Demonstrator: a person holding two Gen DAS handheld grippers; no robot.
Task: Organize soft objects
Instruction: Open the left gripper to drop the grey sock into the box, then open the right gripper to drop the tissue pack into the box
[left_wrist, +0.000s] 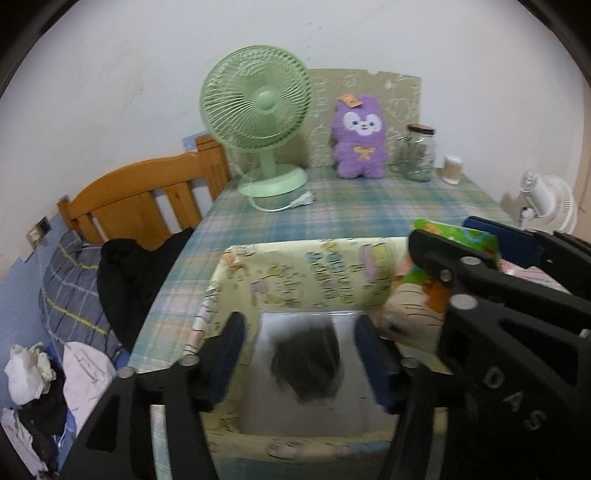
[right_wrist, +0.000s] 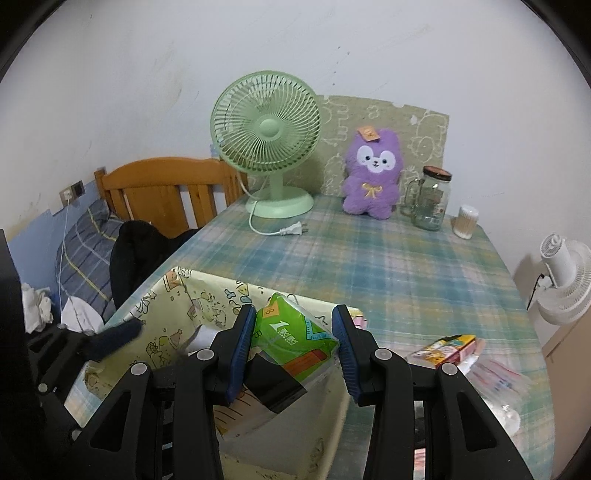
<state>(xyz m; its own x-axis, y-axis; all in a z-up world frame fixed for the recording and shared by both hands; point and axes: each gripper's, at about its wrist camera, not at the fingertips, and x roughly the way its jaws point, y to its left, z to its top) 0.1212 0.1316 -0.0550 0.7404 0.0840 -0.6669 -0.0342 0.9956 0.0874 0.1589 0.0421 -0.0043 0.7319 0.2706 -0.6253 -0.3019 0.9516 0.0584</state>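
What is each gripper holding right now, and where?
Right gripper clamps the green tissue pack by its sides; left gripper holds nothing, open over the fabric bin.

Both tools are matte black plastic linkages with triangular cut-outs, pinned by round silver rivets — the left gripper (left_wrist: 299, 352) and the right gripper (right_wrist: 293, 350) look alike. Each finger ends in a ribbed dark-blue pad (right_wrist: 242, 350). The right one's arm bears raised letters — "DAS" (left_wrist: 515, 400).
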